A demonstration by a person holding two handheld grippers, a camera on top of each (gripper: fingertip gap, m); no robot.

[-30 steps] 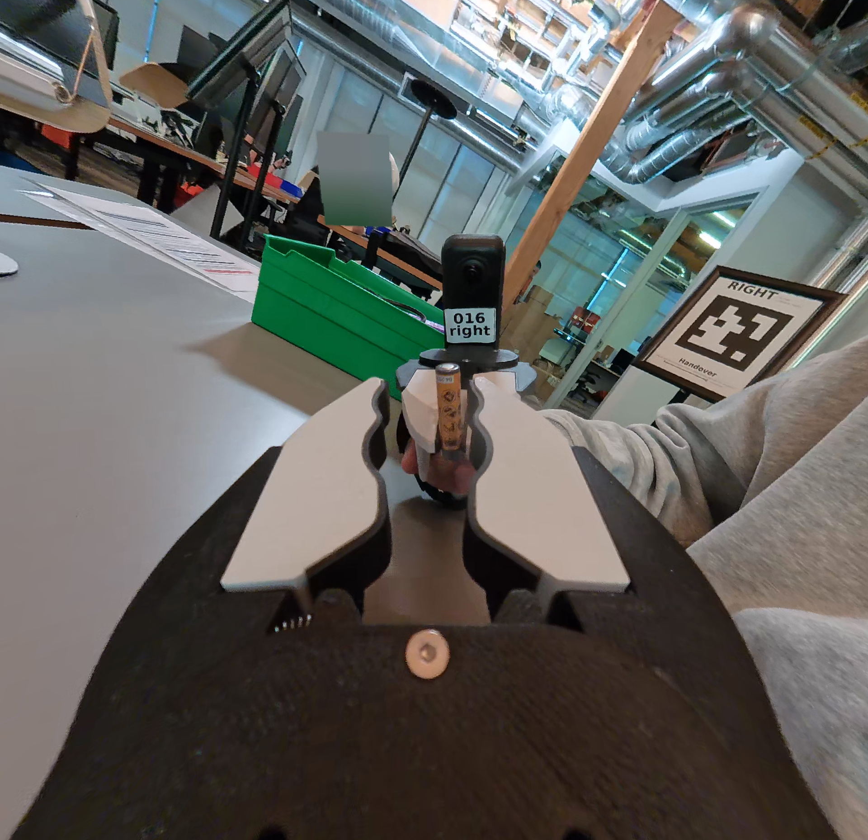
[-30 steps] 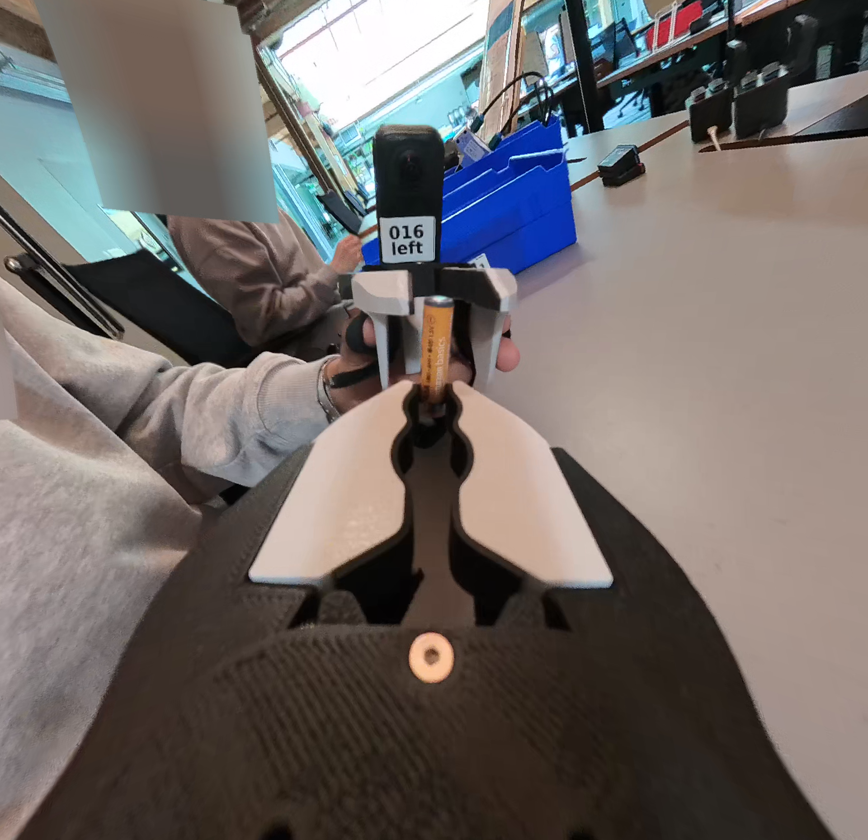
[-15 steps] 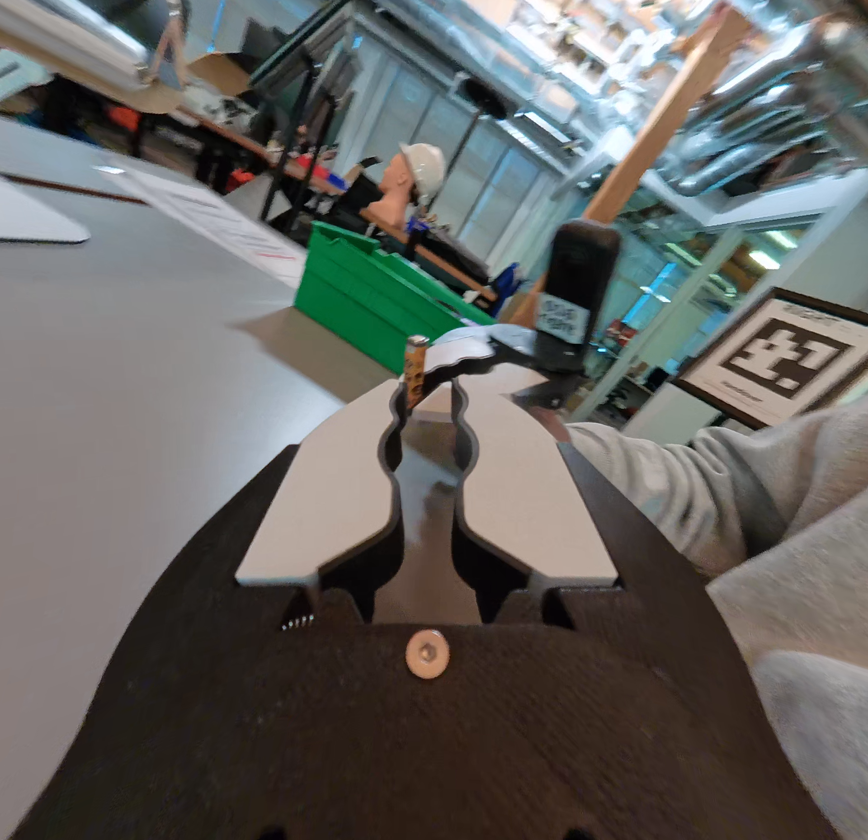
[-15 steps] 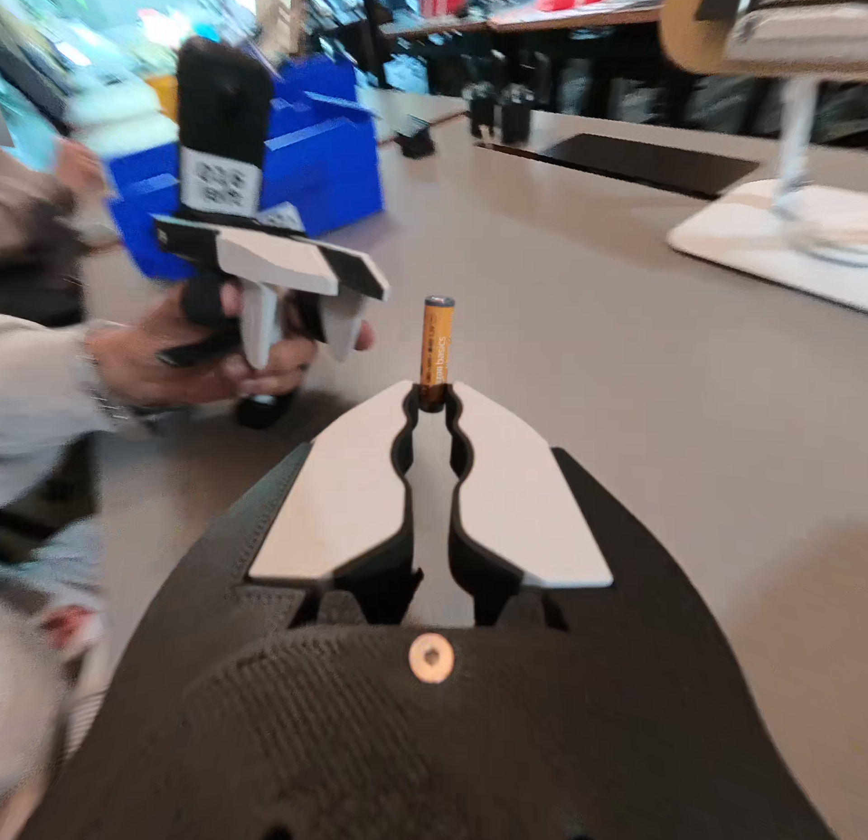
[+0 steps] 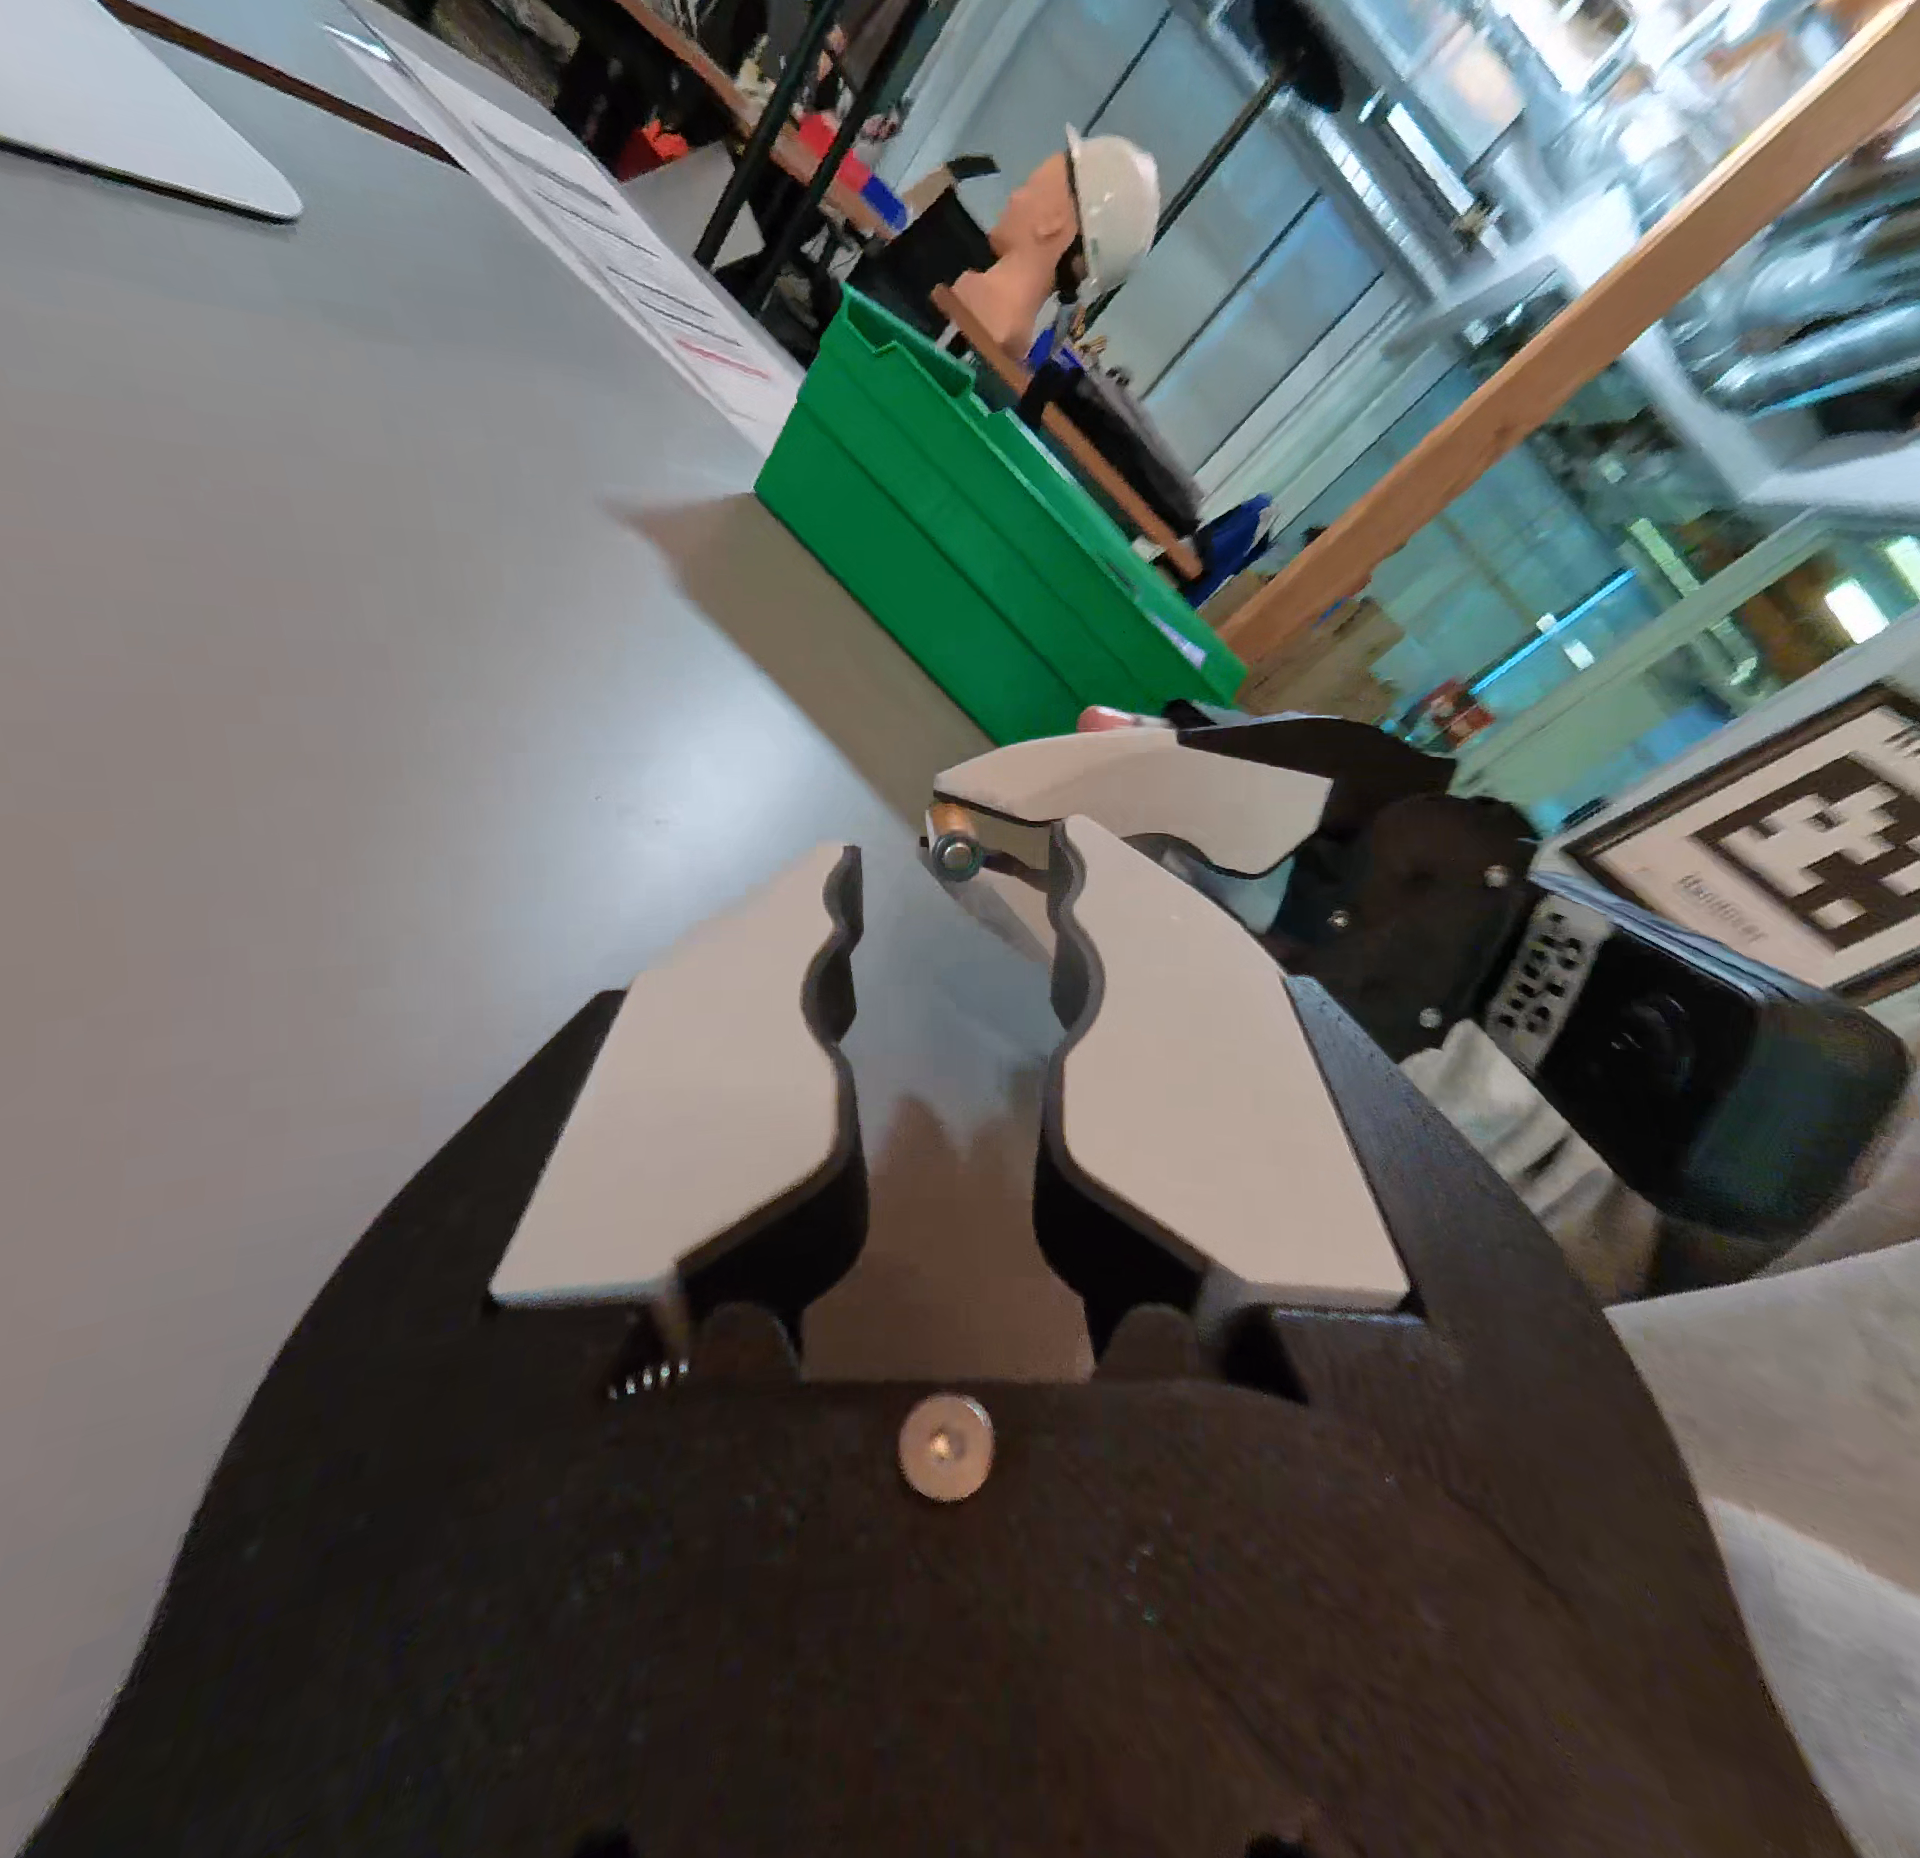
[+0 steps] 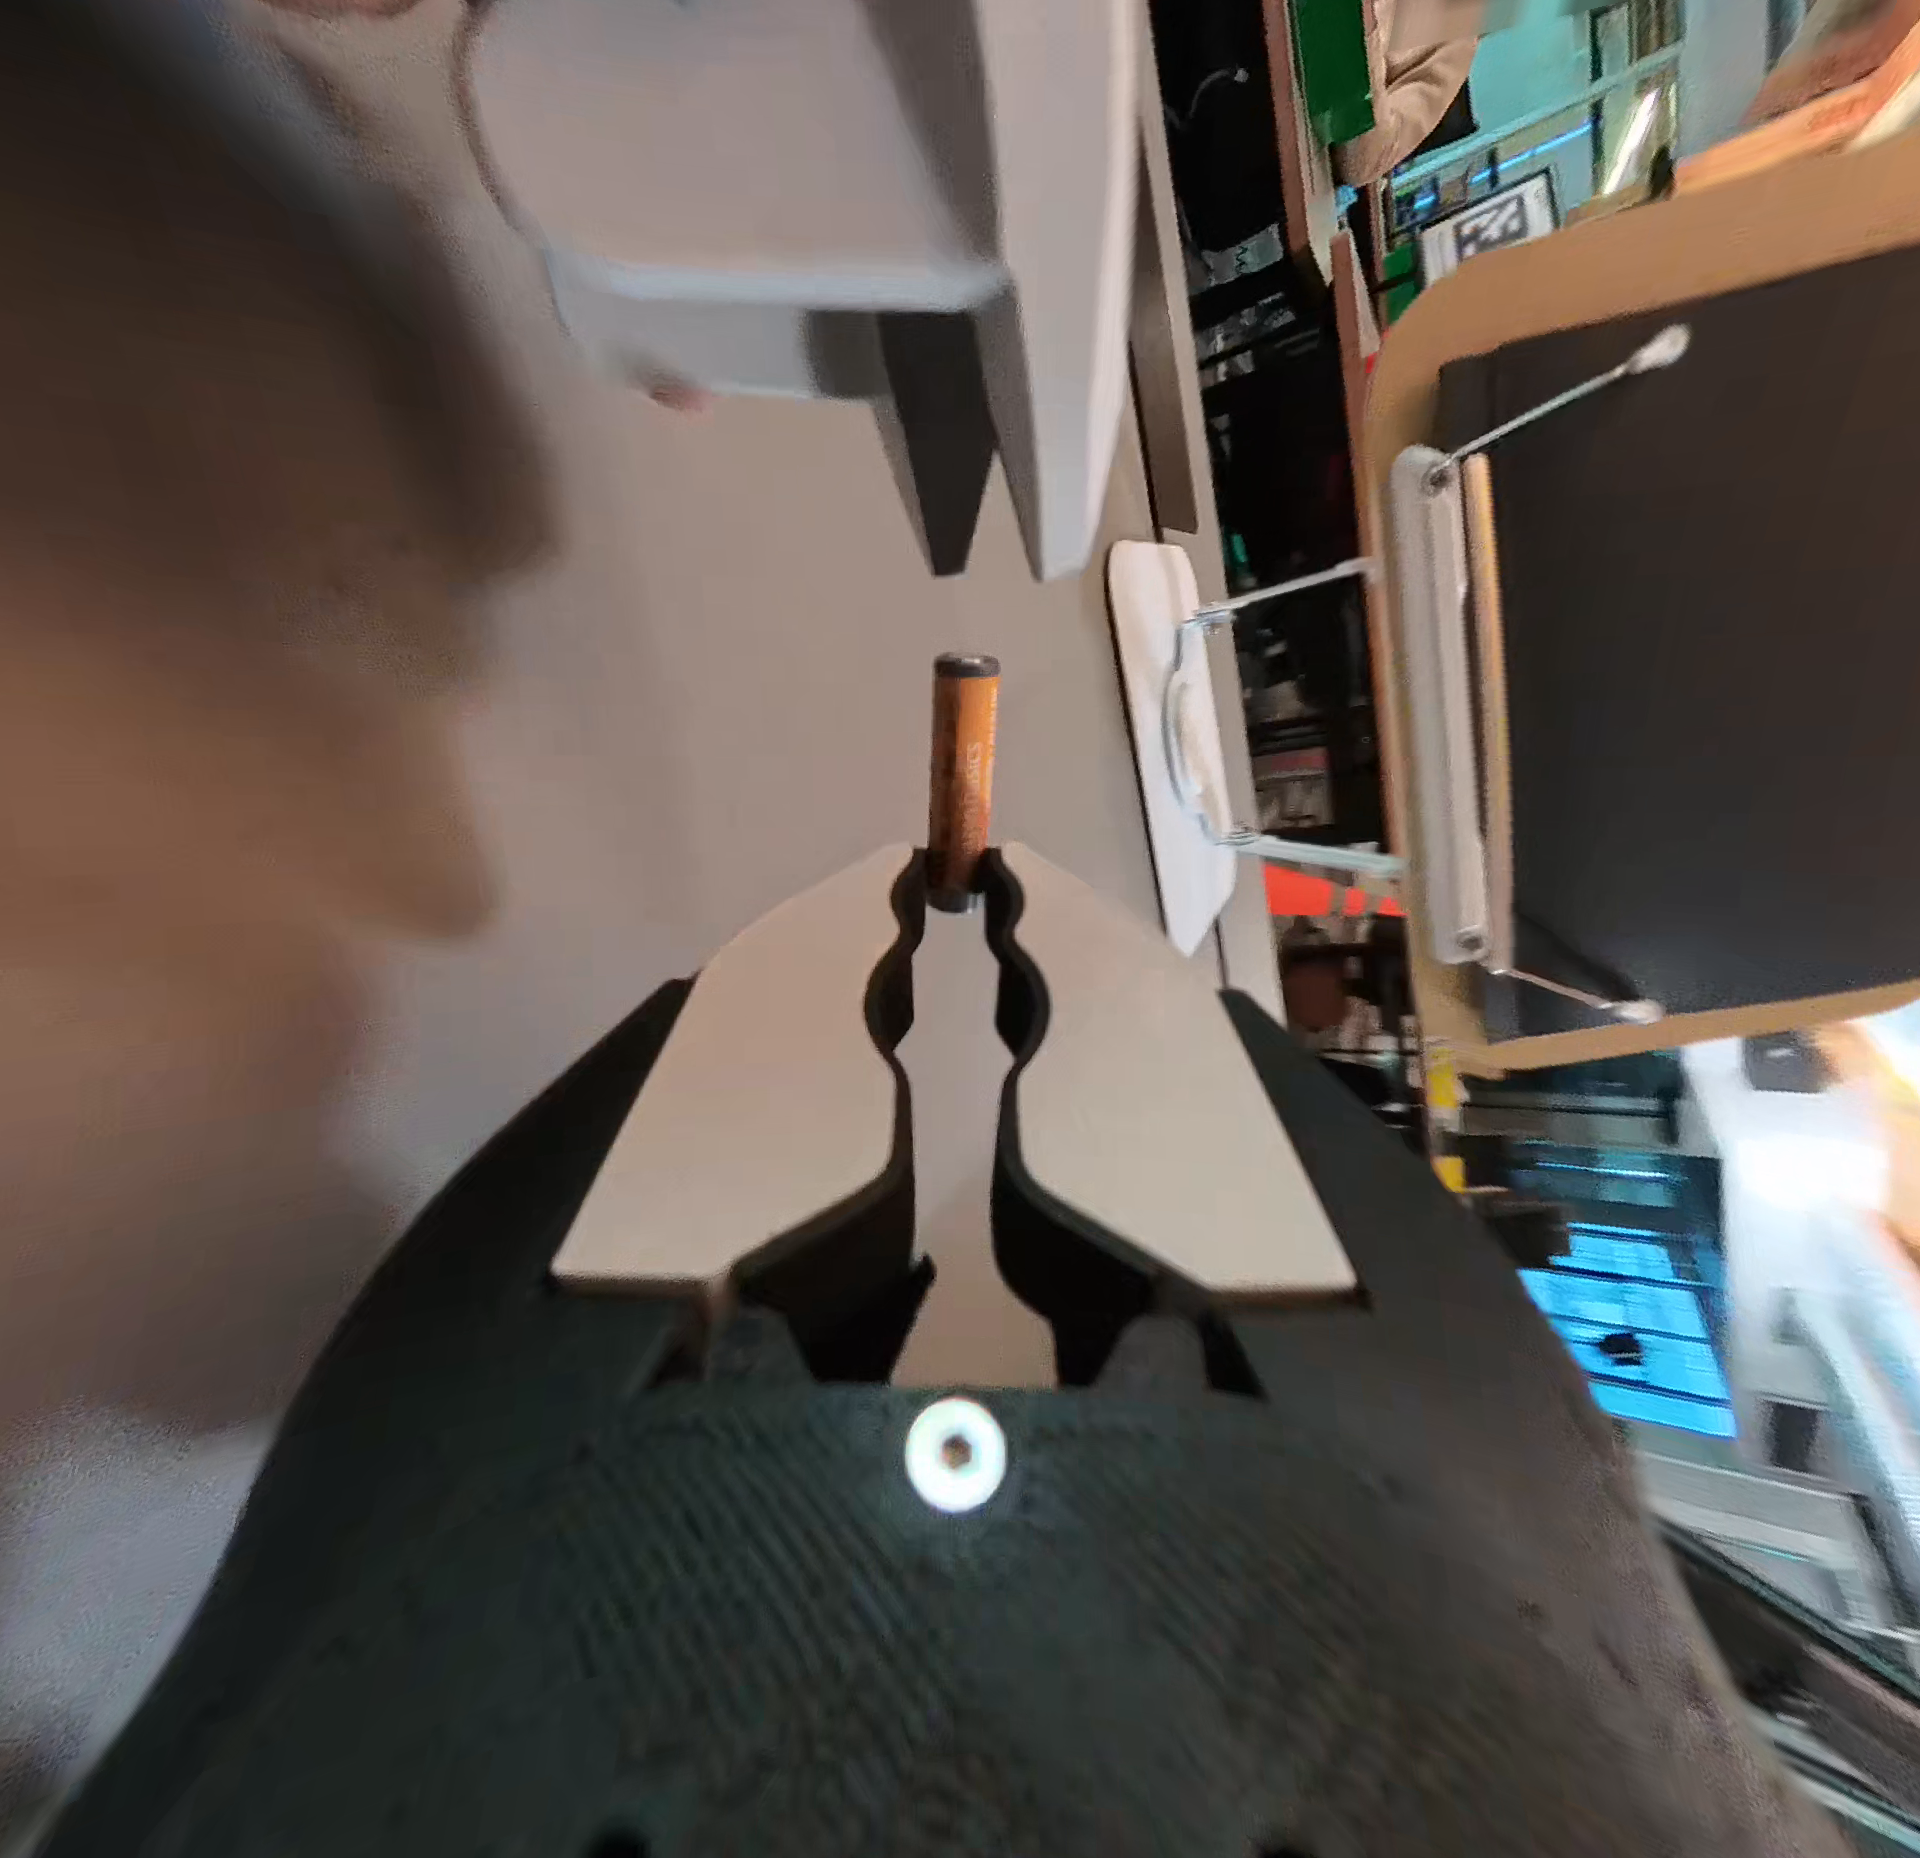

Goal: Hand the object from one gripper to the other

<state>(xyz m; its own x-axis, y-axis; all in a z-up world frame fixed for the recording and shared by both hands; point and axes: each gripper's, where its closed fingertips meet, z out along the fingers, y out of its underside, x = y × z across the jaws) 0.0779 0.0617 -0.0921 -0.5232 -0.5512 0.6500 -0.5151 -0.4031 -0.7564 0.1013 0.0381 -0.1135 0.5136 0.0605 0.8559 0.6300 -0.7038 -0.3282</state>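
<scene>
An orange battery (image 6: 964, 769) sticks straight out of my right gripper (image 6: 961, 863), which is shut on its lower end. The right wrist view is rolled on its side and blurred. In the left wrist view my left gripper (image 5: 956, 844) is open and empty. The right gripper (image 5: 1132, 800) comes in from the right, turned on its side. The battery's metal end (image 5: 951, 858) points at me just beyond the gap between my left fingertips. A blurred left finger (image 6: 779, 146) hangs just past the battery tip, apart from it.
A green bin (image 5: 987, 582) stands on the grey table (image 5: 312, 665) ahead, with a paper sheet (image 5: 623, 250) and a white pad (image 5: 125, 146) to its left. A framed marker board (image 5: 1818, 873) stands at the right. A black panel on a white-based stand (image 6: 1662, 613) is nearby.
The right gripper has rolled onto its side with the battery still in it. The left gripper has opened wider and now faces the battery's end.
</scene>
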